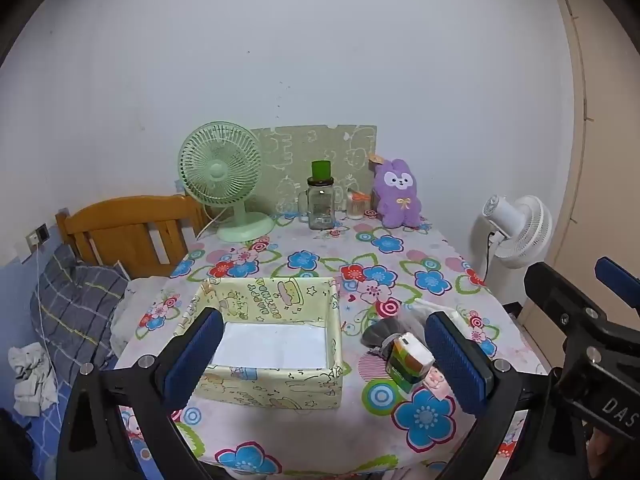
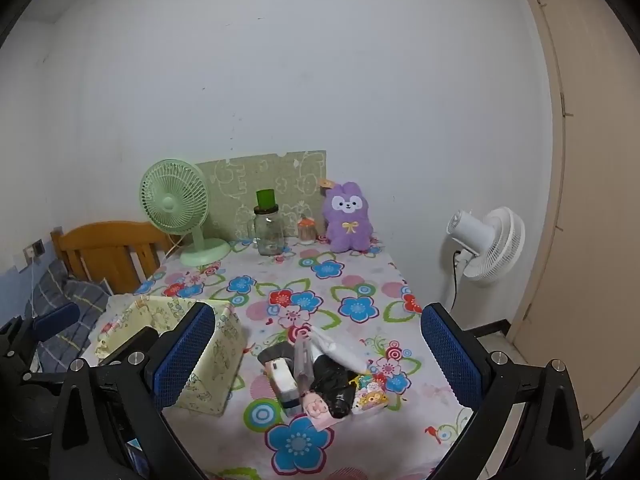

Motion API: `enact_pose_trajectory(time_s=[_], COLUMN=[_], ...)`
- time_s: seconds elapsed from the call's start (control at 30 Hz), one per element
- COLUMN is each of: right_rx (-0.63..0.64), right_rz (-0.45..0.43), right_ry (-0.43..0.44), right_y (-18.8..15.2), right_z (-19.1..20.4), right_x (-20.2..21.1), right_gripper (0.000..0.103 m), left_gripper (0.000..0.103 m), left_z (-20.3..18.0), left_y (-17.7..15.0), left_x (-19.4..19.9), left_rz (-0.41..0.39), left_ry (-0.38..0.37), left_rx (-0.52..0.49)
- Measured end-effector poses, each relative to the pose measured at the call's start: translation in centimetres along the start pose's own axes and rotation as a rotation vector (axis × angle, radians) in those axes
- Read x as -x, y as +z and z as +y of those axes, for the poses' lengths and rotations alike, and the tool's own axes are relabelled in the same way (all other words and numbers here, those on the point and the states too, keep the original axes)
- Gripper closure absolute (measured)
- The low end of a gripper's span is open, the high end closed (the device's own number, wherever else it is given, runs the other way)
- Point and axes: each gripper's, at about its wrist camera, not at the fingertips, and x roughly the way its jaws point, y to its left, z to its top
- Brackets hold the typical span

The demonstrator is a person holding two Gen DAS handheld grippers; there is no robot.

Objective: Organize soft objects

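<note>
Floral table (image 1: pixel 304 436), fabric box (image 1: pixel 276 390), small packets (image 2: pixel 316 384)

A green desk fan (image 1: pixel 221 168), glass jar (image 1: pixel 321 207) and white standing fan (image 2: pixel 494 244) sit near the far wall.

Soft even light, sharp, fisheye-bent dark corners.

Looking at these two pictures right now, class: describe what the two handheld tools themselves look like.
Both match. The left tool and right tool each have a black angular frame with silver bolts, ending in two flat fingers faced with blue textured pads. White lettering reading "DAS" marks the right tool's body in the left view.
</note>
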Motion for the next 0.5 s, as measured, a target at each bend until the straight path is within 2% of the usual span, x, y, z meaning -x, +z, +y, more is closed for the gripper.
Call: enact_pose_trajectory(time_s=[0.1, 0.13, 0.27, 0.5], right_rx=[0.014, -0.002, -0.001, -0.004], right_rz=[0.002, 0.012, 0.005, 0.010], right_ry=[0.014, 0.018, 0.019, 0.013], right_y=[0.0, 0.0, 0.0, 0.1], right_z=[0.2, 0.0, -0.1, 0.7], right_x=[-0.2, -0.2, 0.1, 0.3], right_gripper=[0.000, 0.000, 0.000, 0.000], left_gripper=[0.001, 0.001, 0.001, 0.001], left_z=[0.1, -0.3, 0.0, -0.7], left_y=[-0.1, 0.4, 0.8, 1.1], left_x=[0.5, 0.0, -0.2, -0.2], left_rz=[-0.005, 0.024, 0.049, 0.050], left_ry=[0.001, 0.017, -0.008, -0.026], left_rx=[-0.004, -0.017, 0.005, -0.021])
